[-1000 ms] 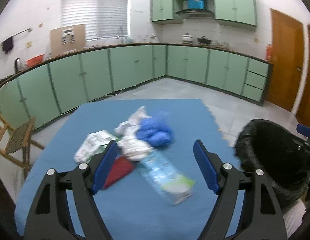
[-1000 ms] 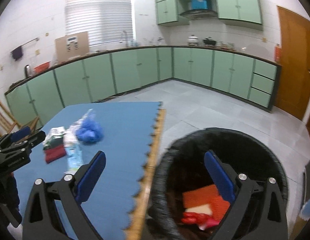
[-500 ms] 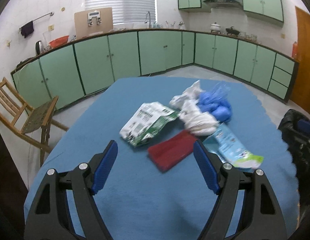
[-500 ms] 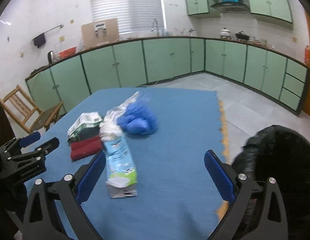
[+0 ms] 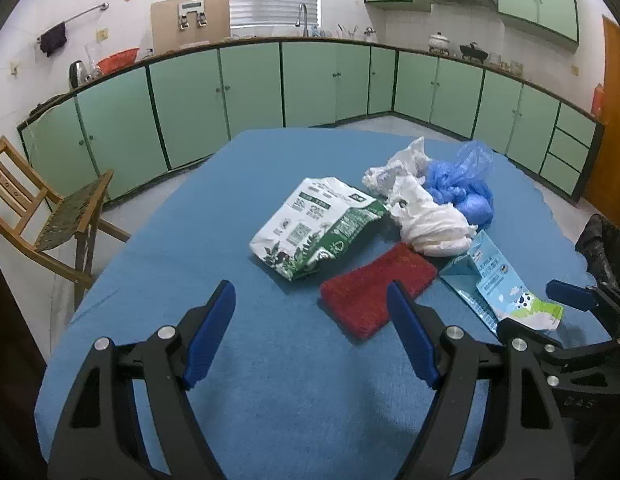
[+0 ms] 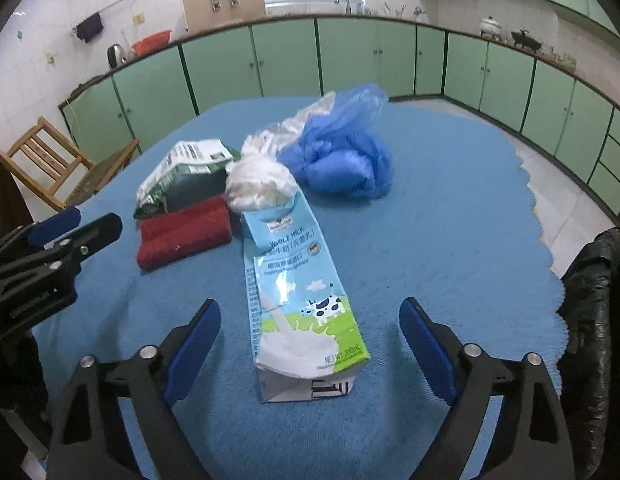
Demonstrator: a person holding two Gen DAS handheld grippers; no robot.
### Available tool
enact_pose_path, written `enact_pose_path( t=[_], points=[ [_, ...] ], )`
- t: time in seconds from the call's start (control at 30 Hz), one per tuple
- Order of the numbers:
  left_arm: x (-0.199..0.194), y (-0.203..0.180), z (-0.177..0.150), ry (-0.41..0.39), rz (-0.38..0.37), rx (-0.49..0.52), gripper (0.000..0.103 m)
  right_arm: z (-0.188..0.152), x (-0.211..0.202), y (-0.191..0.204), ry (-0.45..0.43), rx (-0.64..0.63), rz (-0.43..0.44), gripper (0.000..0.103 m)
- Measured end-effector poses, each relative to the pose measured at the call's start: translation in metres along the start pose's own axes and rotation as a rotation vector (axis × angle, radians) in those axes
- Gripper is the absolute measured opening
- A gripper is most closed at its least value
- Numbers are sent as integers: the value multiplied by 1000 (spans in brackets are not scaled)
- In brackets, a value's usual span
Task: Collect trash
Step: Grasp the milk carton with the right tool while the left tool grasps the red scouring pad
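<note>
Trash lies on the blue table (image 5: 229, 208): a green-white packet (image 5: 316, 226), a red sponge (image 5: 376, 288), white crumpled plastic (image 5: 428, 216), a blue plastic bag (image 5: 462, 188) and a flattened milk carton (image 5: 500, 286). My left gripper (image 5: 310, 332) is open and empty, just in front of the red sponge. My right gripper (image 6: 310, 344) is open, with the milk carton (image 6: 299, 300) lying between its jaws. The sponge (image 6: 183, 232), packet (image 6: 181, 170), white plastic (image 6: 259, 178) and blue bag (image 6: 342, 156) lie beyond it. The left gripper also shows in the right wrist view (image 6: 65, 228).
A black-lined trash bin (image 6: 594, 296) stands off the table's right edge; it also shows in the left wrist view (image 5: 604, 248). A wooden chair (image 5: 37, 216) stands at the left. Green cabinets (image 5: 310, 84) line the far walls.
Both grippers swung left from the bin toward the trash pile. The right gripper came over the table and now frames the milk carton. The left one faces the red sponge.
</note>
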State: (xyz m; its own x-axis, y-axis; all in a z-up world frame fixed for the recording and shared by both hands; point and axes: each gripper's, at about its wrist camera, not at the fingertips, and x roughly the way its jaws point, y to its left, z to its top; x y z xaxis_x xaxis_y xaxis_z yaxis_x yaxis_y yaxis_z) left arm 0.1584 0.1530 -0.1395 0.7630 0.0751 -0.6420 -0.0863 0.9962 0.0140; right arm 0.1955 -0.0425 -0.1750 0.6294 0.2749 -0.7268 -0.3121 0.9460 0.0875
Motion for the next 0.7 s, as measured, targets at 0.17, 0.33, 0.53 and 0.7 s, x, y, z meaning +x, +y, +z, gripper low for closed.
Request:
enact_pose_path(
  t=[0.17, 0.33, 0.53, 0.7],
  points=[
    [9, -3, 1, 25, -17, 7, 75, -2, 6, 0, 32, 1, 10, 56],
    [14, -9, 0, 44, -26, 24, 74, -4, -2, -3, 23, -11, 29, 46],
    [21, -16, -3, 96, -53, 30, 62, -6, -29, -19, -13, 14, 2, 46],
    [31, -30, -6, 160, -62, 52, 62, -7, -39, -35, -24, 41, -21, 46]
  ],
)
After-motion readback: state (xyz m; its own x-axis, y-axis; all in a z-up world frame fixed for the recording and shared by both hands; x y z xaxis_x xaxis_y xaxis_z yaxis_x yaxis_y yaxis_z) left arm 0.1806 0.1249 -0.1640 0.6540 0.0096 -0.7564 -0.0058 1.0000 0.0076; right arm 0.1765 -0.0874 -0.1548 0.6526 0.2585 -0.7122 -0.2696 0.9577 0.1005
